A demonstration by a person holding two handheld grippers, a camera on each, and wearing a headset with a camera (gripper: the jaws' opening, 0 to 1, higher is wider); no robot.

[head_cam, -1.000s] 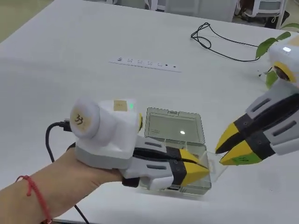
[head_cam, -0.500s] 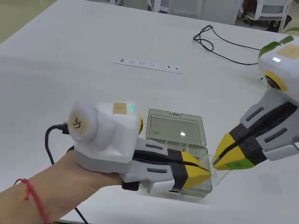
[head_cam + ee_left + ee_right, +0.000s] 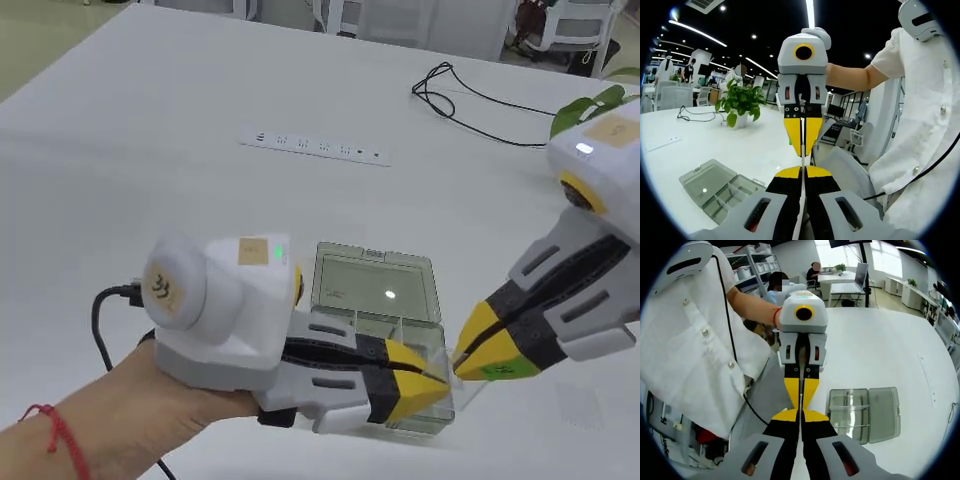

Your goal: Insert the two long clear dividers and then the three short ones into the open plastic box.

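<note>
where the two tongs meet tip to tip at the lower right of the head view, we see the left gripper (image 3: 438, 382) and the right gripper (image 3: 460, 362) each closed to a sliver, nipping a thin clear divider (image 3: 468, 384) between them. the open plastic box (image 3: 375, 285) lies just behind the tips at centre frame, lid flat on the white table (image 3: 150, 120).
</note>
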